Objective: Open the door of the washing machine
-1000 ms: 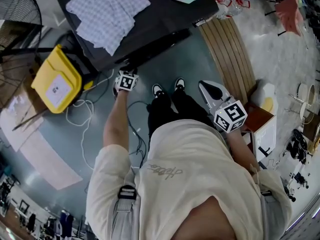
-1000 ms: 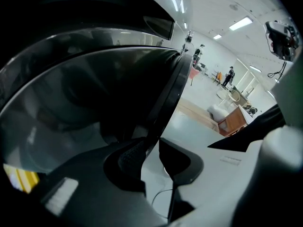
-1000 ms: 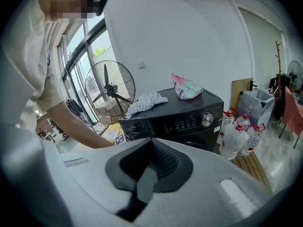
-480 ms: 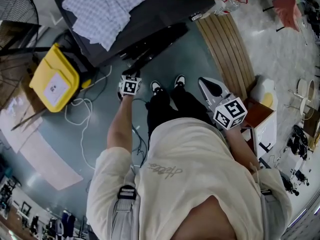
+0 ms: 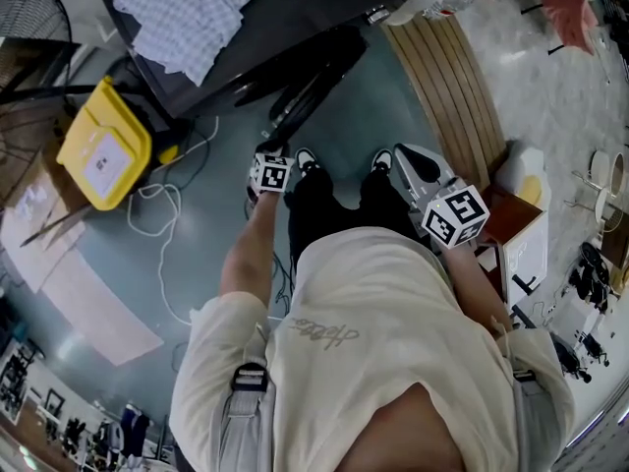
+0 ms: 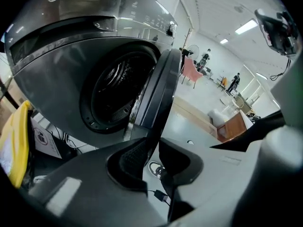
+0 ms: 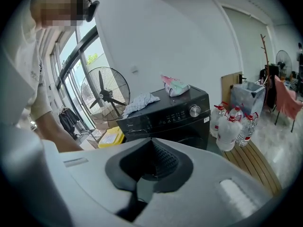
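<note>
The dark front-loading washing machine (image 5: 295, 28) stands at the top of the head view, a checked cloth (image 5: 187, 13) on its lid. Its round door (image 5: 305, 91) hangs open, swung out toward me. In the left gripper view the drum opening (image 6: 113, 93) gapes and the door (image 6: 158, 93) stands edge-on. My left gripper (image 5: 267, 150) is at the door's free rim; its jaws (image 6: 154, 157) have just been closing and hold the rim between the pads. My right gripper (image 5: 413, 165) hangs beside my right leg, away from the machine (image 7: 175, 115), jaws (image 7: 151, 162) together with nothing in them.
A yellow bin (image 5: 103, 150) and loose cables (image 5: 167, 214) lie on the floor left of the machine, with a standing fan (image 5: 29, 28) behind. A slatted wooden platform (image 5: 452, 96) runs along the right, water bottles (image 7: 232, 126) on it. My shoes (image 5: 307, 160) are just below the door.
The left gripper has moved right and toward me, and the door has swung wider with it. The right gripper has shifted only slightly.
</note>
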`<state>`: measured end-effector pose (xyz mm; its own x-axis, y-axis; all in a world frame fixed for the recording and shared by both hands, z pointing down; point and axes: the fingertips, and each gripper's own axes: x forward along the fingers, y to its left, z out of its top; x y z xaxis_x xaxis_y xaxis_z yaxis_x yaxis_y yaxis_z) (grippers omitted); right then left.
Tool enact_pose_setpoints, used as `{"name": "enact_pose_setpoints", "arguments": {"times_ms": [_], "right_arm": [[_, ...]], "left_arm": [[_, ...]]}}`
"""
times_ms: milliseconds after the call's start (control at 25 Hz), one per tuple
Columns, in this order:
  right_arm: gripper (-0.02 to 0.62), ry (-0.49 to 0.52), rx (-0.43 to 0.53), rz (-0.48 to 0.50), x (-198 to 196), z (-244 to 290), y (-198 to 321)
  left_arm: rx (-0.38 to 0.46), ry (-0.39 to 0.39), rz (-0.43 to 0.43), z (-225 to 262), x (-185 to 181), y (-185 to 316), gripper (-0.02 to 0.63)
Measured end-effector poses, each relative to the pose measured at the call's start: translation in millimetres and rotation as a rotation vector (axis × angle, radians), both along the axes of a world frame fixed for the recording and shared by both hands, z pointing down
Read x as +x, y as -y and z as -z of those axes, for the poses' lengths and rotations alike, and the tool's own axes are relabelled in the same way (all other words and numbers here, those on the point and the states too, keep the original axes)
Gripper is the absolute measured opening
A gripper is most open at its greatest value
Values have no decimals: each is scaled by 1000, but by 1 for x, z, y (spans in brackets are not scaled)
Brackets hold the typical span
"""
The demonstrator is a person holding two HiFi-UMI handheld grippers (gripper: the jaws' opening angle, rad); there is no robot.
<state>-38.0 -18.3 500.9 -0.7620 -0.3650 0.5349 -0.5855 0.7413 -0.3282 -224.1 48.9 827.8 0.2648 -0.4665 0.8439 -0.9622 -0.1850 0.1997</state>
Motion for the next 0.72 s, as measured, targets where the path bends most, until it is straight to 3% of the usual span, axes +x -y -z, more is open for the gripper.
{"name": "enact_pose_setpoints", "arguments": {"times_ms": [200, 480, 600, 640, 720], "right_arm": [[2, 10, 17, 15, 32, -1, -7], [2, 58, 26, -9, 105, 1, -2], [2, 59, 31, -17, 145, -2, 5], [2, 57, 33, -20, 159, -3, 7], [2, 59, 37, -32, 185, -7, 13]], "left_arm": [[-103, 33, 17, -13, 30, -22, 86], [-248, 112, 81, -16, 70, -46, 71], [-361, -37, 141, -16, 123, -64, 69], [-377, -54, 156, -15, 134, -65, 69], [-362, 53, 178, -14, 129, -61, 69]]}}
